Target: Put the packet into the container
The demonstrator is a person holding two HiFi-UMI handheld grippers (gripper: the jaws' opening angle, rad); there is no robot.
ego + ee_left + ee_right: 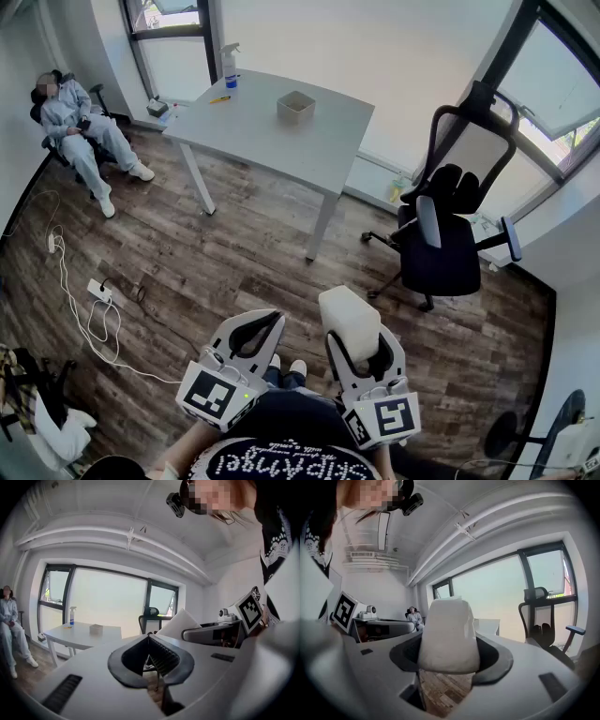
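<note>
Right gripper (359,352): its wide-set jaws are clamping the sides of a white packet (347,317), and the person is carrying it at waist height, close to the body.

Packet: it is standing lengthwise in the jaws, with its long axis running along the gripper's line and its free end jutting out past the jaw tips towards the far side of the room.

Left gripper (251,336): it is riding just beside the right one with its jaw tips closed together on nothing.

Container (295,106): a small open box is sitting on the pale desk (262,127), straight ahead of the grippers and slightly to their left, well apart from them across bare wooden floor (234,262).

Deciding relation: the packet-bearing right gripper is pointing roughly at the desk, so the carry is looking like a walk forward. After that comes a reach over the near desk edge, and neither gripper is noticeably nearer the box.

Task progress: judging from the gap, the packet is in hand but not yet delivered.

Surroundings: a black office chair (450,234) is standing to the right of the path. A person in pale clothes (84,131) is sitting at the far left, and a spray bottle (230,67) is standing at the desk's back edge.
</note>
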